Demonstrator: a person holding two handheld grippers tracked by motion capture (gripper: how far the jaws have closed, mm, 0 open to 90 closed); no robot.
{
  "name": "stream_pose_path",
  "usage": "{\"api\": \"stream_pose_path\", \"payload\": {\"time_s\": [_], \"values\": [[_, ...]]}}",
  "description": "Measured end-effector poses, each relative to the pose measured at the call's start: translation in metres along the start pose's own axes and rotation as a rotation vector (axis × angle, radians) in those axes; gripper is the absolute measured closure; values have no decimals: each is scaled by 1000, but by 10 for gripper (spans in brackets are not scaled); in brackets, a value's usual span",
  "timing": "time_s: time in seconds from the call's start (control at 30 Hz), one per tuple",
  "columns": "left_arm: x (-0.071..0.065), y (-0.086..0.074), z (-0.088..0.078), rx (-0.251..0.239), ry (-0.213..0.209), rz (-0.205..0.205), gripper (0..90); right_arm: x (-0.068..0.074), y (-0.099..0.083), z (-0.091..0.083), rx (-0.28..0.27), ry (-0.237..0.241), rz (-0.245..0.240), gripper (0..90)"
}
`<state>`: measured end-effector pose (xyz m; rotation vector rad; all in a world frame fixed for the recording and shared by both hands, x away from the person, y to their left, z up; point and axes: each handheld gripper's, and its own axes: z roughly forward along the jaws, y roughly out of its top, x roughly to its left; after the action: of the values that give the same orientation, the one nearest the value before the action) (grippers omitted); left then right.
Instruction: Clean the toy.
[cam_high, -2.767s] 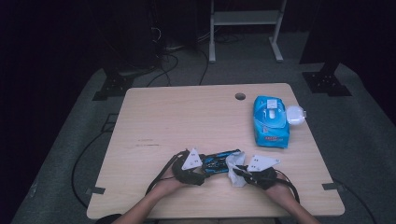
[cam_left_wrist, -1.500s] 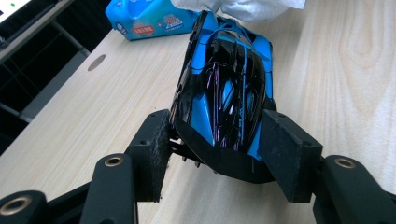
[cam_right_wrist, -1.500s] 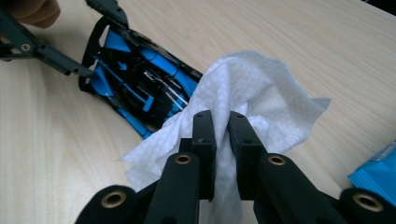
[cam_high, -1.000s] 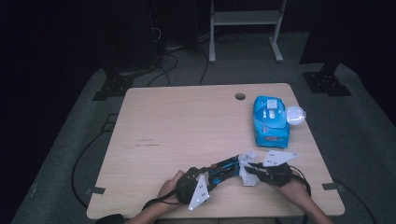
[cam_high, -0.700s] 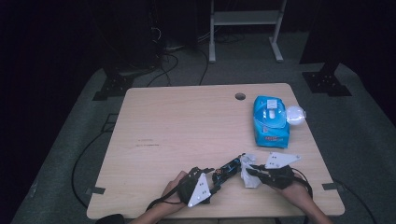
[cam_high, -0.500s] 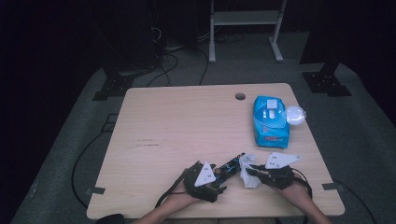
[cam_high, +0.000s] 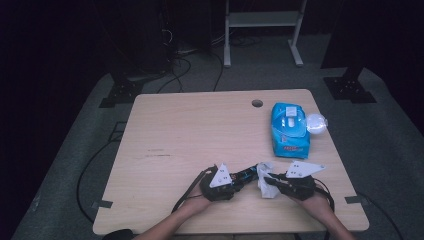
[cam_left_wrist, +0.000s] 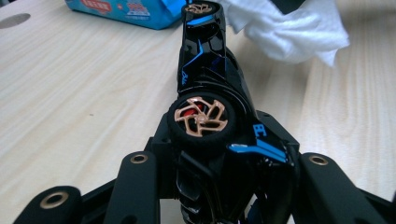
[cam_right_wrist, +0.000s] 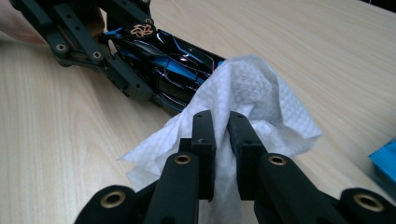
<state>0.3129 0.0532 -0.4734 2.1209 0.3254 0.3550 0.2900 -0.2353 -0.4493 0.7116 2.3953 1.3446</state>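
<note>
Pale wood table under dim light: you are gripping the black-and-blue toy car with your left gripper, whose jaws have just been closing onto its rear end near the front edge. Your right gripper is pinching a white wipe tight between narrow jaws, touching the car's far end. Farther right, a blue wipes pack is lying.
</note>
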Motion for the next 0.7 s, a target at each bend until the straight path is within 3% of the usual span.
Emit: {"api": "stream_pose_path", "payload": {"time_s": [0.13,0.2,0.27,0.3,0.57,0.7], "values": [[20,-1,-6,-18,-12,-4,570,-6,6,0,-23,-17,23,816],[30,-2,-8,-39,2,-13,569,-9,12,1,-43,-24,42,816],[40,-4,-10,-59,-27,-50,569,-10,21,6,-60,-25,55,818],[46,-5,-10,-64,-41,-48,569,-11,25,9,-68,-22,55,818],[57,-14,-7,-50,-33,-54,568,-6,74,64,-69,50,61,817],[59,-18,-7,-40,-50,-68,566,-6,80,77,-23,12,35,818]]}}
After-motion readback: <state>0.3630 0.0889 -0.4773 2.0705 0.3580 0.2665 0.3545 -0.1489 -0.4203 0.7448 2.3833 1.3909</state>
